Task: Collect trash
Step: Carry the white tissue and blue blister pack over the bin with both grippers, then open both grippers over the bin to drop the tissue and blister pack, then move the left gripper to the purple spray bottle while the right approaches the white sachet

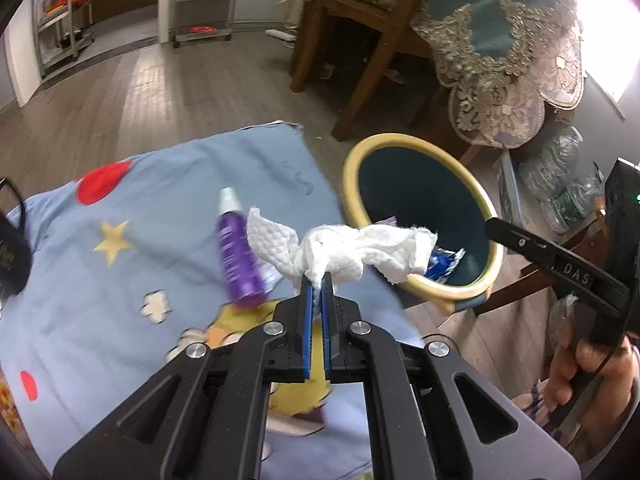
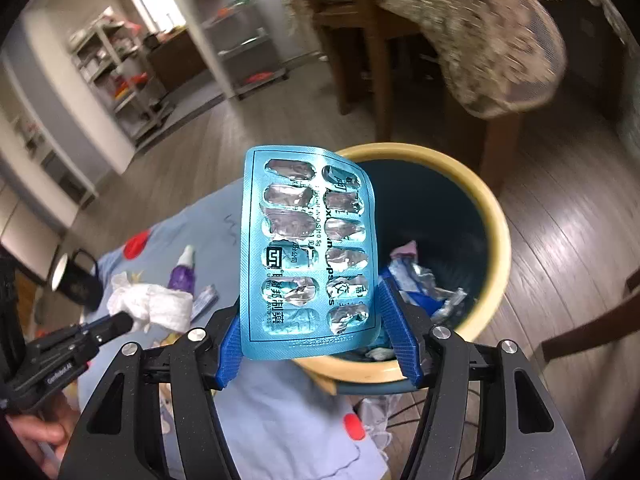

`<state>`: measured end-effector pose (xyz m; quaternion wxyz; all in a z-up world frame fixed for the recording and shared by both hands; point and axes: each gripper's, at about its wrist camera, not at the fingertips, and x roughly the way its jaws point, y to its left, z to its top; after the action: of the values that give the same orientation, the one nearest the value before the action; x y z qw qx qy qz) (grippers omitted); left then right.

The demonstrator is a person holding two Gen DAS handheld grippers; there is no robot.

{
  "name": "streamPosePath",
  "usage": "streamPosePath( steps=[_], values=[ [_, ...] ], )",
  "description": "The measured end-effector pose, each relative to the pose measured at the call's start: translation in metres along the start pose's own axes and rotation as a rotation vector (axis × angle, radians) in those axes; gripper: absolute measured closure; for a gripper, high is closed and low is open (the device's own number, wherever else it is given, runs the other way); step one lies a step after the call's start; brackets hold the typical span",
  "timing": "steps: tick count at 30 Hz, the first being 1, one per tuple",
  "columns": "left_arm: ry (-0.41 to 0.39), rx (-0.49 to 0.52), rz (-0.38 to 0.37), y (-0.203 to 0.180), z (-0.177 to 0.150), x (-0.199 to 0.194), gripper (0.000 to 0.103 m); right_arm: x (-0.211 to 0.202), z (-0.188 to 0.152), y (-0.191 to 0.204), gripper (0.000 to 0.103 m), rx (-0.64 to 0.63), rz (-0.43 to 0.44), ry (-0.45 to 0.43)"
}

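Left to right: the left tongs, their blue pads pressed together on a wad of white paper towel, hold it above the blue cartoon-print cloth covering the counter, with a purple spray bottle lying on the cloth just to their left and the yellow-rimmed trash bin ahead and to their right, its mouth beginning just past the towel's right end. The right tongs, clamped across the width of an emptied blue blister pack, carry it upright, long axis running away from the pads, directly in front of the bin, where foil and wrappers already lie. The right tongs look the nearer to the drop; the left tongs' load probably needs to travel further right to clear the rim.
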<state>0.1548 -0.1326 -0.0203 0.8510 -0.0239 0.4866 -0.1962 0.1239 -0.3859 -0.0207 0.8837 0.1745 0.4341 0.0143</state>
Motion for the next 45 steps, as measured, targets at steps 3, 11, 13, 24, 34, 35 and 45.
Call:
streamPosePath(
  steps=[3, 11, 13, 24, 34, 35, 45],
  values=[
    [0.004, 0.022, -0.007, -0.021, 0.012, 0.012, 0.100, -0.001, 0.000, -0.015, 0.040, 0.056, -0.005, -0.010],
    [0.059, 0.095, -0.003, -0.074, 0.043, 0.068, 0.100, -0.007, 0.002, -0.034, 0.040, 0.121, -0.029, -0.035],
    [0.081, 0.106, 0.000, -0.082, 0.046, 0.083, 0.099, -0.006, 0.003, -0.041, 0.040, 0.141, -0.042, -0.035],
    [0.145, 0.132, -0.033, -0.090, 0.048, 0.119, 0.078, 0.015, 0.006, -0.048, 0.040, 0.172, -0.041, 0.003],
    [0.081, 0.129, 0.013, -0.058, 0.032, 0.091, 0.051, 0.042, 0.005, -0.040, 0.040, 0.136, -0.057, 0.071],
    [0.075, 0.130, 0.022, -0.054, 0.030, 0.086, 0.050, 0.045, 0.005, -0.038, 0.040, 0.125, -0.061, 0.078],
    [0.045, 0.072, 0.046, -0.009, 0.008, 0.045, 0.045, 0.060, 0.004, -0.041, 0.033, 0.142, -0.088, 0.101]
  ],
)
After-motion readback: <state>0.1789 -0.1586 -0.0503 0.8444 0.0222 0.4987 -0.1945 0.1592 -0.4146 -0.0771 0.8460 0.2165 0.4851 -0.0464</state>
